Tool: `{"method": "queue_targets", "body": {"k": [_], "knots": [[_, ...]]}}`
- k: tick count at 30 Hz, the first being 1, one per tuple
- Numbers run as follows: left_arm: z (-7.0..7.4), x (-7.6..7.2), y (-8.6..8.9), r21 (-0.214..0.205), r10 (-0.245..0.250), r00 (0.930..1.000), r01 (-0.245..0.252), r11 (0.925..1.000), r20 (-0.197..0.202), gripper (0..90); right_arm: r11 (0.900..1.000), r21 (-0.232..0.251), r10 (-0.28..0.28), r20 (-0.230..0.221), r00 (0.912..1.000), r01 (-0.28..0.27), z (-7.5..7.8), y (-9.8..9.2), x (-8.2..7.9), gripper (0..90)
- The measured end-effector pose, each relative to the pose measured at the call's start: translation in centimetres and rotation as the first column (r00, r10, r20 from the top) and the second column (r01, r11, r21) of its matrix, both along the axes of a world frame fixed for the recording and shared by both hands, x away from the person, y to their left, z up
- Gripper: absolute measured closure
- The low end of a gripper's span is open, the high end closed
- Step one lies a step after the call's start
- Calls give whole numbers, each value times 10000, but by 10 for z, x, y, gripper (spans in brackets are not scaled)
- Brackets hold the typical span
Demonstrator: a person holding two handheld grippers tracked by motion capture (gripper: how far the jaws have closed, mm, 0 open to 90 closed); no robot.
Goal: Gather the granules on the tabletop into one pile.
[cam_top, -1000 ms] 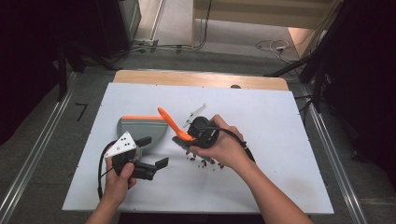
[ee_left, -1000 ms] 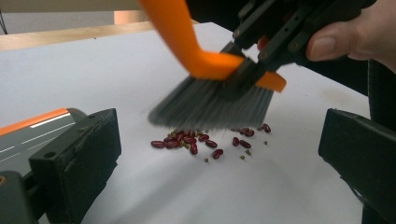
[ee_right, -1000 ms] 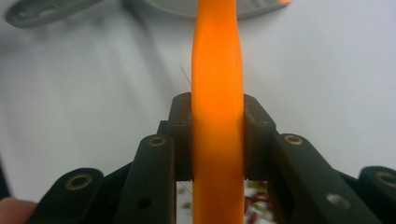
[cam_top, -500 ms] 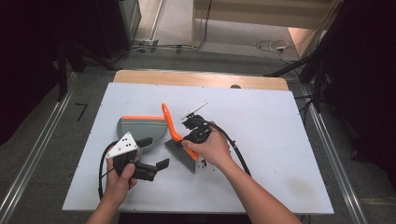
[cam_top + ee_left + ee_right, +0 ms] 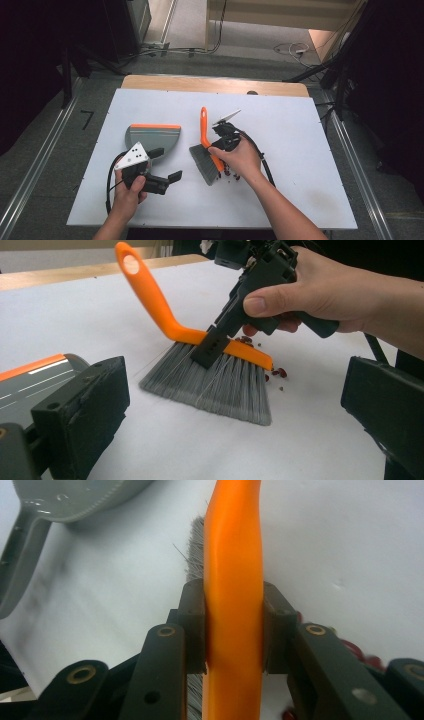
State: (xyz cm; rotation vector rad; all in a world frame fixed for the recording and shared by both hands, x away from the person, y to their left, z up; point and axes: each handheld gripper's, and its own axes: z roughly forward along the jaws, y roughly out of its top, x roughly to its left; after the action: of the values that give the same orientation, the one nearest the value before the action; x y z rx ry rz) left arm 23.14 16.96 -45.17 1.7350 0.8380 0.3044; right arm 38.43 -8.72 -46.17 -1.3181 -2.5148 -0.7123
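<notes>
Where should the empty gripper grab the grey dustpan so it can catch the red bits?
Probably its narrow grey handle, the end away from the orange lip. The dustpan lies flat on the table, handle toward the left gripper, so come in low from that side, jaws either side of it.

No readable text, label, brand, number or sign stands on anything in these views.

Glossy orange plastic brush (image 5: 200,350) handle
</notes>
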Motion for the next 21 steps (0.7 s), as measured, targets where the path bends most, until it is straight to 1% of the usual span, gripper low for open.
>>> {"method": "queue_targets", "body": {"k": [3, 5, 10, 16, 21], "knots": [[0, 0, -1, 66, -36, 10000, 36, 10000, 9, 0, 9998, -37, -190, 12, 9998, 190, -1, -9, 1, 675], [0, 0, -1, 27, -31, 10000, 31, 10000, 16, 0, 9994, -59, -344, -55, 9994, 343, -1, -14, 1, 673], [0, 0, -1, 18, -22, 10000, 22, 10000, 4, 0, 9984, -127, -545, -45, 9985, 545, -1, -28, 4, 672], [0, 0, -2, 97, -44, 10000, 44, 9999, 2, 0, 9962, -32, -871, -103, 9961, 871, -1, -42, 5, 672], [0, -1, -3, 54, -56, 10000, 55, 10000, 14, 0, 9947, 18, -1025, -148, 9946, 1025, -2, -52, 7, 672]]}}
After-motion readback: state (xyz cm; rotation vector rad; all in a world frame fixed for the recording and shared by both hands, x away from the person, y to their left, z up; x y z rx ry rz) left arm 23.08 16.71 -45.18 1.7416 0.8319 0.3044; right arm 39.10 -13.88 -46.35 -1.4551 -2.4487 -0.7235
